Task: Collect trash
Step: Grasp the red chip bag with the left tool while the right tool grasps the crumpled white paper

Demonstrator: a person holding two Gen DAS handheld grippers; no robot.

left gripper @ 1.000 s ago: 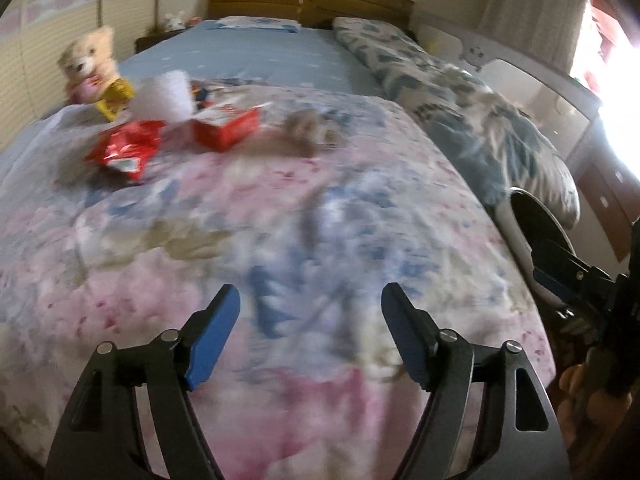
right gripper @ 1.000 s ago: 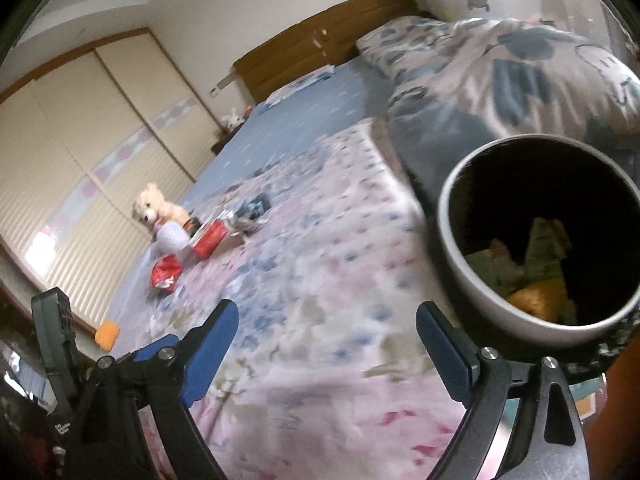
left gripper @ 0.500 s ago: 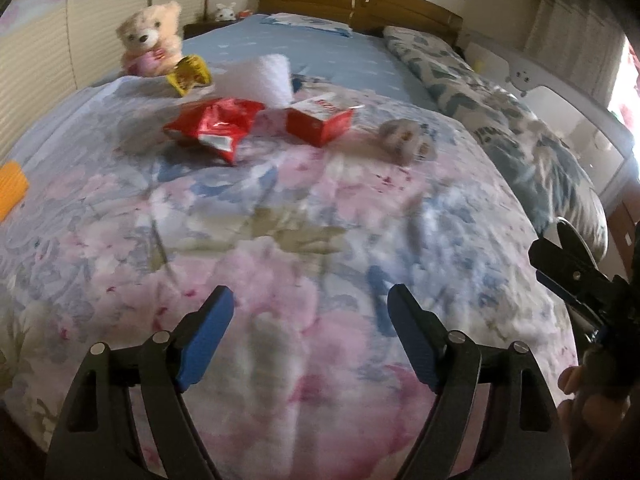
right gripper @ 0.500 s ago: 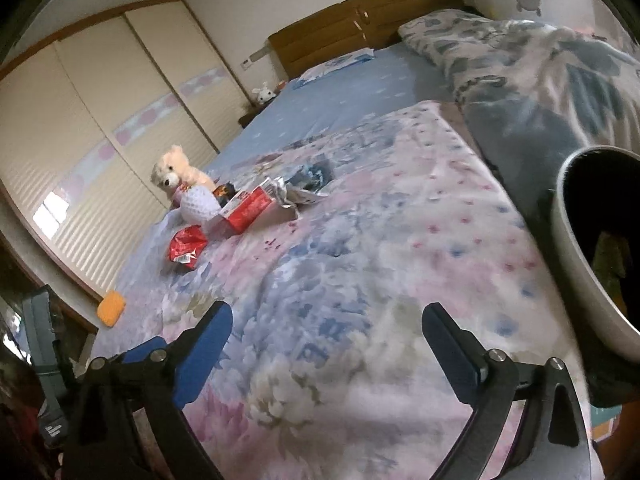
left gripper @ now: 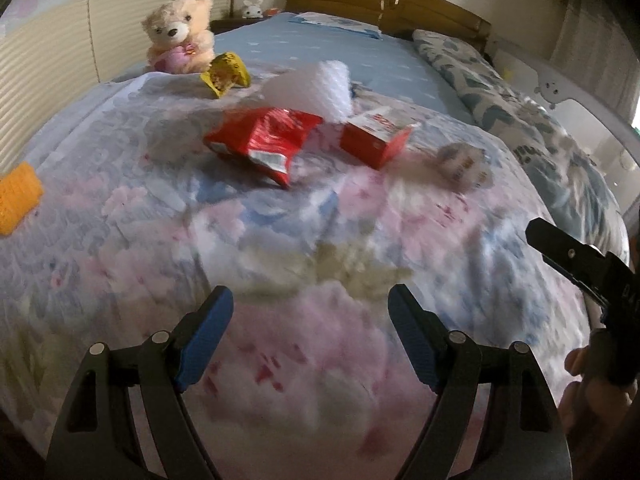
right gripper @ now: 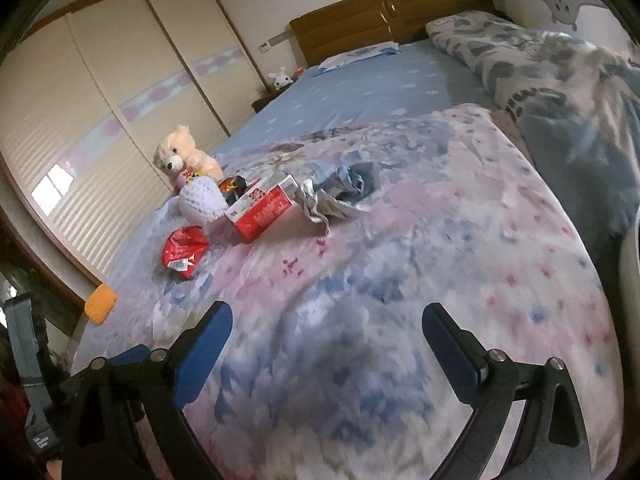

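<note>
Trash lies in a group on the floral bedspread: a red snack bag (left gripper: 266,142) (right gripper: 183,251), a red carton (left gripper: 376,139) (right gripper: 262,210), a white foam net (left gripper: 316,90) (right gripper: 200,202), a yellow wrapper (left gripper: 226,74) and a crumpled silver-blue wrapper (left gripper: 462,166) (right gripper: 336,192). My left gripper (left gripper: 310,336) is open and empty, low over the near part of the bed. My right gripper (right gripper: 326,350) is open and empty, also short of the trash.
A teddy bear (left gripper: 180,34) (right gripper: 186,156) sits behind the trash. An orange sponge-like block (left gripper: 16,196) (right gripper: 101,303) lies at the bed's left edge. A folded patterned quilt (left gripper: 540,136) (right gripper: 560,80) runs along the right side. The wooden headboard (left gripper: 384,4) is far back.
Both grippers have swung left and come closer to the trash pile. The white bin with trash has left the right wrist view. Both grippers stay open.
</note>
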